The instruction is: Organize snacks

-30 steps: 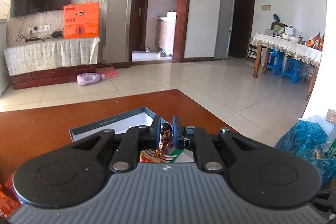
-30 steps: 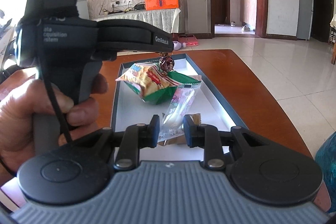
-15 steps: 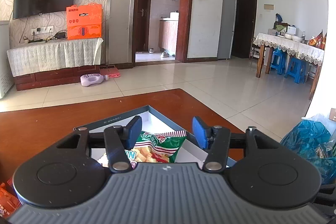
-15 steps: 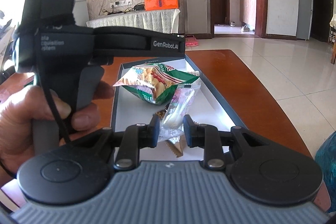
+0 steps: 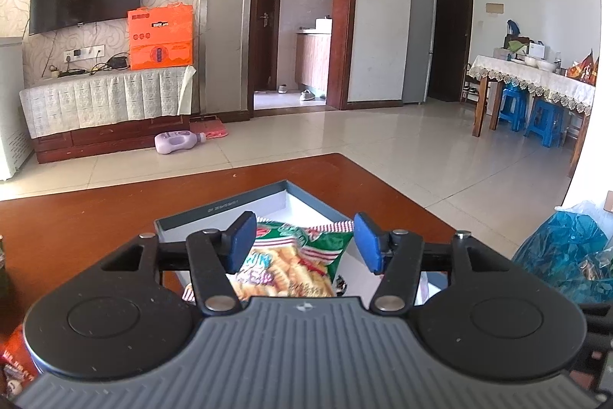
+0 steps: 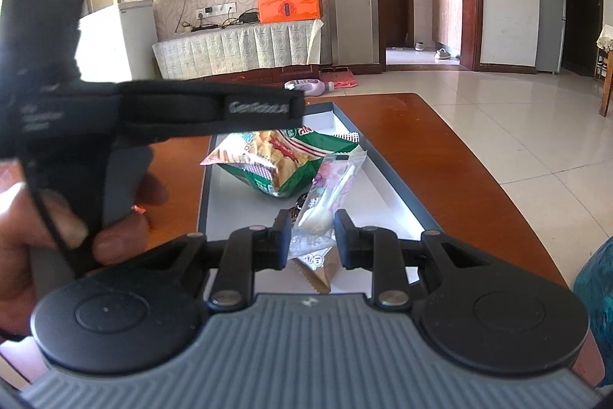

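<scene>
A grey box (image 5: 230,206) with a white inside sits on the brown table (image 5: 76,217). A green chip bag (image 5: 295,267) lies in it. My left gripper (image 5: 304,229) hovers above that bag, its jaws opening with nothing between the pads. In the right wrist view a hand (image 6: 57,229) holds the left gripper (image 6: 191,110) over the chip bag (image 6: 276,160). My right gripper (image 6: 311,229) is shut on a clear-wrapped snack packet (image 6: 333,186) over the near end of the box (image 6: 387,179). A small dark candy (image 6: 298,207) lies beside that packet.
A brown wrapper (image 6: 322,271) lies in the box under the held packet. A blue plastic bag (image 5: 567,248) bulges at the table's right side. Red snack packets (image 5: 15,359) lie at the lower left, and a dark bottle (image 5: 3,275) shows at the left edge.
The left jaws went from shut on the dark candy to wide apart, and the candy dropped into the box beside the chip bag. The right gripper kept its hold and its place.
</scene>
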Demonstrator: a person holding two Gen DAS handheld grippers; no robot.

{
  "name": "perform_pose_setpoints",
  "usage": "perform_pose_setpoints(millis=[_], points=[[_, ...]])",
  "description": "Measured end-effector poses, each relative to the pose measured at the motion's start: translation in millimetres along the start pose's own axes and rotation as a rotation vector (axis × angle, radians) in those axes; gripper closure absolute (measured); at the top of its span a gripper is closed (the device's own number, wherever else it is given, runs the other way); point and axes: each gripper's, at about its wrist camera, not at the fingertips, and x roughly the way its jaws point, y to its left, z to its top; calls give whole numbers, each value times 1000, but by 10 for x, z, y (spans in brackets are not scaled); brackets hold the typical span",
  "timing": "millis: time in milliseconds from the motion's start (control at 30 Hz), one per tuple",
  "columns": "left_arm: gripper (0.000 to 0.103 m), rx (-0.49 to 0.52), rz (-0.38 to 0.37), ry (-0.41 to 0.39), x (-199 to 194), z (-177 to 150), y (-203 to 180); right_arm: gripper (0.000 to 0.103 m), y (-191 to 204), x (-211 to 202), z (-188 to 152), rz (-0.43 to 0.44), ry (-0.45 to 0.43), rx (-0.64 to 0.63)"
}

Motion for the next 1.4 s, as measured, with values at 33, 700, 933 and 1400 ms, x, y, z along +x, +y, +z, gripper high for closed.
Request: perform_pose_setpoints(millis=[33,700,933,1400], points=[[39,1,4,1,-30,-17,12,76,-1,2,-5,-2,-1,-2],[35,5,67,24,-694,-223,236,75,79,11,-19,-24,-37,1],[34,2,76,38,-904,-327,272,75,137,41,-34,-61,-27,-21],[32,-13,71,50,-1100,-373,156,70,131,17,-39,-91,-11,-23]])
